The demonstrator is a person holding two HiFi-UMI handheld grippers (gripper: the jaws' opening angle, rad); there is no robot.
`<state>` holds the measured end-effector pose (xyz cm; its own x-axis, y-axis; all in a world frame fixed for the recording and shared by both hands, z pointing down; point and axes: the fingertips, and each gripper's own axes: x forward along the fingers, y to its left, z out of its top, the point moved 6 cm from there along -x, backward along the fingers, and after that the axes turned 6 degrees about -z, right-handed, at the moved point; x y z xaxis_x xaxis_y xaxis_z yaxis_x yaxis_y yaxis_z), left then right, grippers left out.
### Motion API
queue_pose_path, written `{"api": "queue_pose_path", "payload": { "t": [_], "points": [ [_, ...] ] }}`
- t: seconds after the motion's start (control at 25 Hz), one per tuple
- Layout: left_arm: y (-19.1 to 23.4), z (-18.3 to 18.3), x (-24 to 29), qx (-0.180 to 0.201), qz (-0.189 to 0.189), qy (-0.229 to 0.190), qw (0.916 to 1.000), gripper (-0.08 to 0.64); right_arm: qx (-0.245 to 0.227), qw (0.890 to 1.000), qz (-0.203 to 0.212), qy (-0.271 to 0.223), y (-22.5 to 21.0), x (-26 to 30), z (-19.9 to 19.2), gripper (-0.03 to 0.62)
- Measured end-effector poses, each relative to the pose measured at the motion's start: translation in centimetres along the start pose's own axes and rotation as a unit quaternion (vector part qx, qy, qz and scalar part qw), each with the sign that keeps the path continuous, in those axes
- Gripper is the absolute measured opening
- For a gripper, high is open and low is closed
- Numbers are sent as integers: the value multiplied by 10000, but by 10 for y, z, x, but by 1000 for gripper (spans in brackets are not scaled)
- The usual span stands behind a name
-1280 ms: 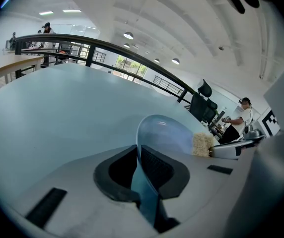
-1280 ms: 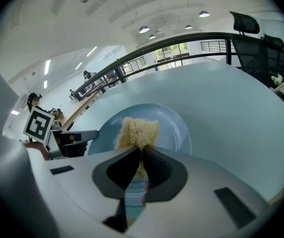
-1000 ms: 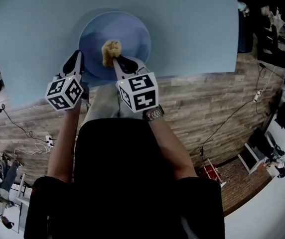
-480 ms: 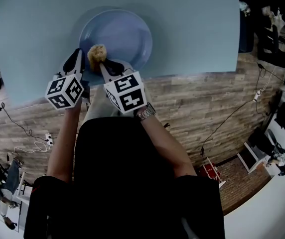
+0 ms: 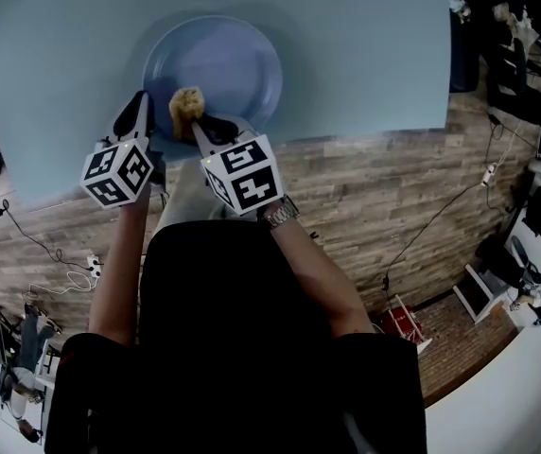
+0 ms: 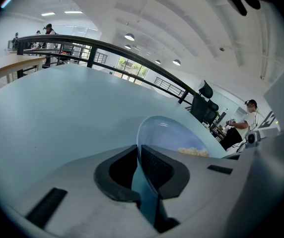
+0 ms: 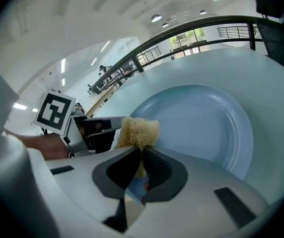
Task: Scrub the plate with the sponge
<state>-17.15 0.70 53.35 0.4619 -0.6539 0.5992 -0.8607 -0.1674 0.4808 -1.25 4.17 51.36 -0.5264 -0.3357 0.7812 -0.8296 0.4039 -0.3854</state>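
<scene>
Head view | left gripper (image 5: 142, 104) clamps plate (image 5: 228, 60) rim | right gripper (image 5: 199, 124) pinches sponge (image 5: 186, 101), lower part hidden between jaws

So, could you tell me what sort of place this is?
Probably an open-plan office or lab hall, not a kitchen: the large pale blue table stands on a wood-plank floor strewn with cables, with black office chairs and a long black railing beyond.

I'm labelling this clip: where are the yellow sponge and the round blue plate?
yellow sponge (image 5: 187, 102), head view, middle of its fluffy top.
round blue plate (image 5: 228, 62), head view, bare inner surface.
</scene>
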Motion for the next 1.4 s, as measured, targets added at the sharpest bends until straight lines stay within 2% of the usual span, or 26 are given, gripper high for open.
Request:
{"api": "queue_pose_path", "payload": {
  "t": [0.44, 0.76, 1.4],
  "points": [
    [-2, 0, 0, 61, 15, -12, 10000, 2, 63, 9999, -113, 64, -19, -20, -18, 32],
    [0, 1, 1, 121, 1, 16, 9999, 3, 254, 9987, -448, -2, -42, -33, -20, 31],
    [-1, 1, 2, 268, 81, 155, 9995, 3, 122, 9942, -1069, -4, -83, -55, -8, 32]
  ]
}}
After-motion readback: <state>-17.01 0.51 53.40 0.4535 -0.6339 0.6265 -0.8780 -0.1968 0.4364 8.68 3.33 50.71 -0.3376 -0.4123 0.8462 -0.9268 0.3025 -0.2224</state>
